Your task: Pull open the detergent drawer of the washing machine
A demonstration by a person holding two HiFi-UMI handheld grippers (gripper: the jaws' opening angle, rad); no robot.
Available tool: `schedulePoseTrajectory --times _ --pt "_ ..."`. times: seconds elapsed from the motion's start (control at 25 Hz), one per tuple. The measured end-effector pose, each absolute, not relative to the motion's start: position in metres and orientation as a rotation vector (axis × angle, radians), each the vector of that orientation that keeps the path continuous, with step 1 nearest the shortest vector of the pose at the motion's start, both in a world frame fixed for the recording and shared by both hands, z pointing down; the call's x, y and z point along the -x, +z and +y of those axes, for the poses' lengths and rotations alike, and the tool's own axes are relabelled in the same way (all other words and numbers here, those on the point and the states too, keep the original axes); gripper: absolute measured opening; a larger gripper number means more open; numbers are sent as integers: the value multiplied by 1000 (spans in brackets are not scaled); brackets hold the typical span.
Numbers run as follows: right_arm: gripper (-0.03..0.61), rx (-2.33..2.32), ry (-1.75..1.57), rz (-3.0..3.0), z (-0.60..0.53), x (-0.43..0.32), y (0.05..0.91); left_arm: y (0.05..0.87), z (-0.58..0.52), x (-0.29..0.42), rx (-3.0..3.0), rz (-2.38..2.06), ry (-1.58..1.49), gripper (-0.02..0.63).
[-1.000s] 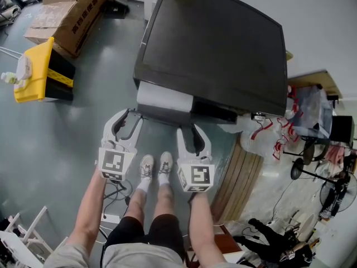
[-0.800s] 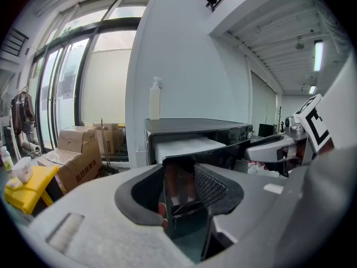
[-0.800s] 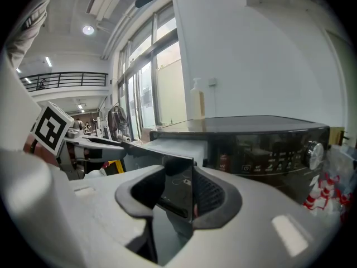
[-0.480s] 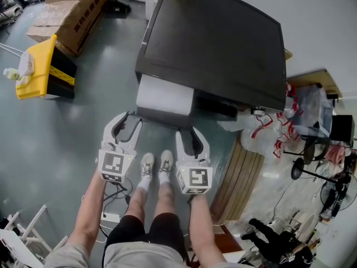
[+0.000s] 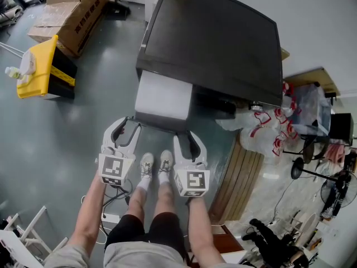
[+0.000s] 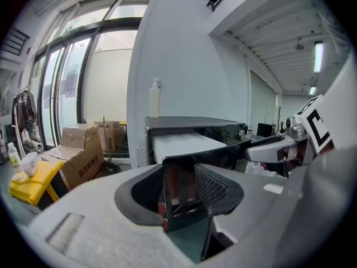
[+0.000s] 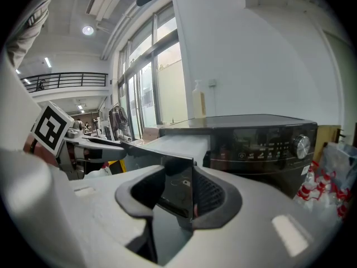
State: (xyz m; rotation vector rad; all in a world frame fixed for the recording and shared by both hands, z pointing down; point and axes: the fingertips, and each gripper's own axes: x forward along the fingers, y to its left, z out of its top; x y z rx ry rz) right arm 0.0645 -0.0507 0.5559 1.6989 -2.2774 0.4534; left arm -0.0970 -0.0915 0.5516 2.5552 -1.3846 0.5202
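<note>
- Gripping the dark front edge of the detergent drawer, one at each end, the left gripper and the right gripper are both clamped on it, just beyond the person's shoes.
- Compared with a second ago, the drawer sticks further out of the washing machine, and more of its white top shows.
- Bare floor lies to the left, and wooden slats stand near on the right.

Nothing reads outright: the cardboard box carries printed characters too small to make out, the control panel of the washing machine shows only tiny pale marks, and the marker cubes bear black-and-white squares (patterns, not letters).
</note>
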Motion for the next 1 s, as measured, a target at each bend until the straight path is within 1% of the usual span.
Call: schedulePoseTrajectory --times 1.0 --pt "156 -1682 481 -2274 19 -53 557 551 -23 108 -2539 -1387 539 178"
